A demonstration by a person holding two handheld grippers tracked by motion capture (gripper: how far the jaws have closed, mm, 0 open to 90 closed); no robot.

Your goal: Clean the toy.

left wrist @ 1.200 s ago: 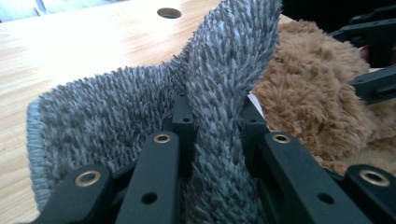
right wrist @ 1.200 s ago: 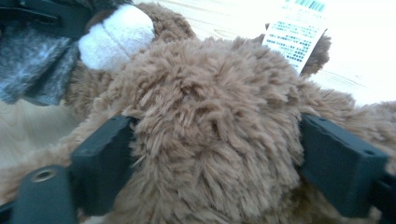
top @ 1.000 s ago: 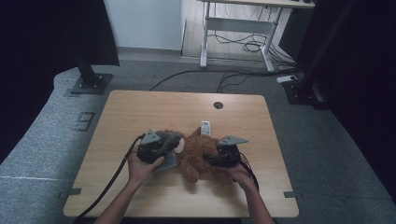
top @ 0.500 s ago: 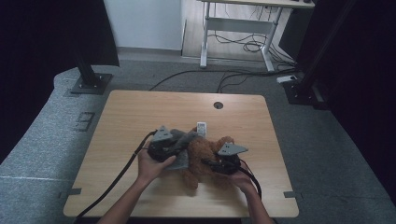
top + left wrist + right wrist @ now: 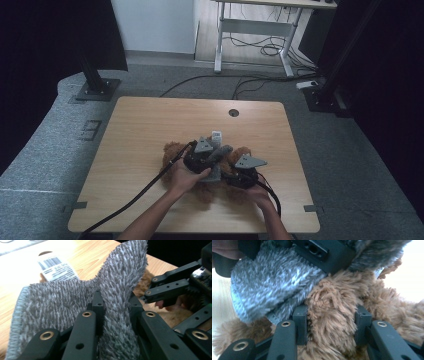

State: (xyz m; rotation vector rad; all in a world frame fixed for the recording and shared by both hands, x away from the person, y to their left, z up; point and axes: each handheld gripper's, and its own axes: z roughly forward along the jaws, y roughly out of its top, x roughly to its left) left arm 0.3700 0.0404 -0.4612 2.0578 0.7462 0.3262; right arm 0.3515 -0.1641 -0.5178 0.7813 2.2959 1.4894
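Note:
A brown teddy bear (image 5: 172, 150) lies on the wooden table (image 5: 150, 120). My left gripper (image 5: 212, 166) is over it, shut on a fuzzy grey cloth (image 5: 220, 151). In the left gripper view the cloth (image 5: 62, 297) bunches between the jaws of the left gripper (image 5: 116, 301), with a white barcode tag (image 5: 56, 267) behind it. My right gripper (image 5: 228, 178) has just been closing. In its own view the right gripper (image 5: 330, 315) pinches the bear's brown fur (image 5: 377, 297) between its pads. The grey cloth (image 5: 269, 287) lies against the bear's left side.
The table has a round cable hole (image 5: 233, 112) near its far edge. Black cables trail from both grippers toward the near edge. A desk frame (image 5: 250, 30) and floor cables stand beyond the table, and black stand bases (image 5: 95, 90) sit at the far corners.
My left hand has carried the grey cloth to the right, across the bear and close to the right gripper. The right hand has stayed in place on the bear.

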